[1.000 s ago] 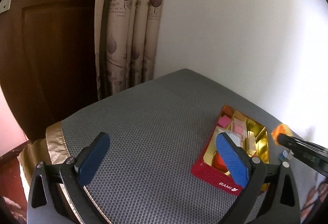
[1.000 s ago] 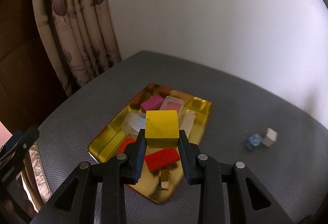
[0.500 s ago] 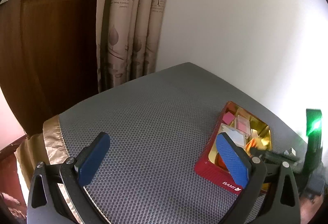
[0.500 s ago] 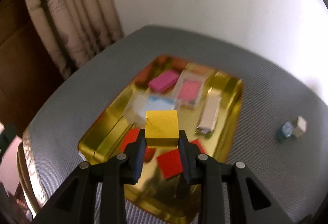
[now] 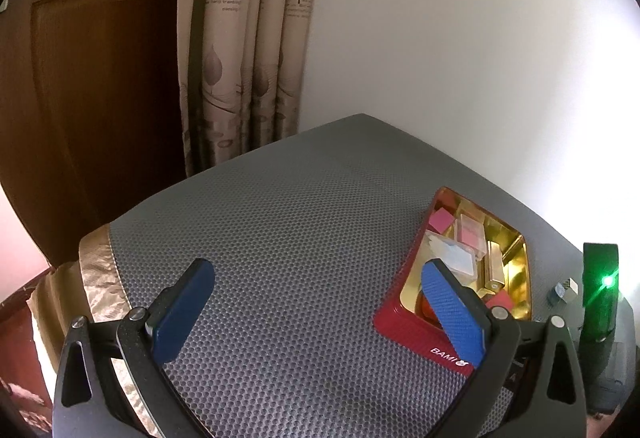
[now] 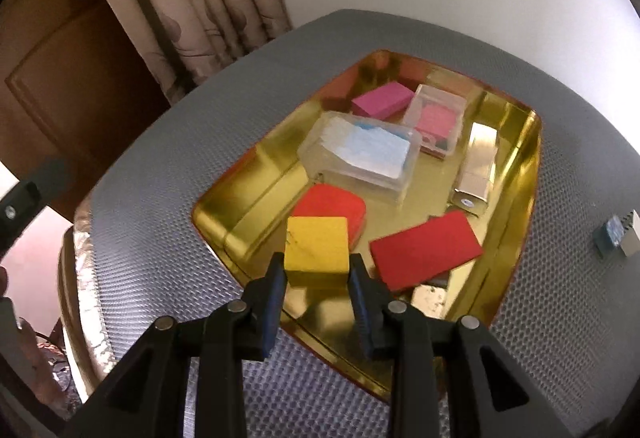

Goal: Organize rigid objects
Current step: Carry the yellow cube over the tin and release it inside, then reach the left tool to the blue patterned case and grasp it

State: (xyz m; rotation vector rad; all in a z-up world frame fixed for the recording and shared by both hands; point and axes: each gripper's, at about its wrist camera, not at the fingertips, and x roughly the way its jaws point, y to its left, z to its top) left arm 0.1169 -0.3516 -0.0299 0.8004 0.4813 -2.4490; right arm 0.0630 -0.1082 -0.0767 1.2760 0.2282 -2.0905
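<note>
My right gripper [image 6: 316,278] grasps a yellow wooden cube [image 6: 317,250] over the gold tin tray's [image 6: 532,173] six o'clock edge; two red blocks [image 6: 426,248] there, perhaps more. Left jaws released.

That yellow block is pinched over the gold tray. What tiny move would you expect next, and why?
Probably a short lowering, then letting go. The right gripper is shut on the yellow block, which hangs over a bare patch of the gold tray near its front edge, beside the red rounded piece. Other blocks already lie in there.
</note>
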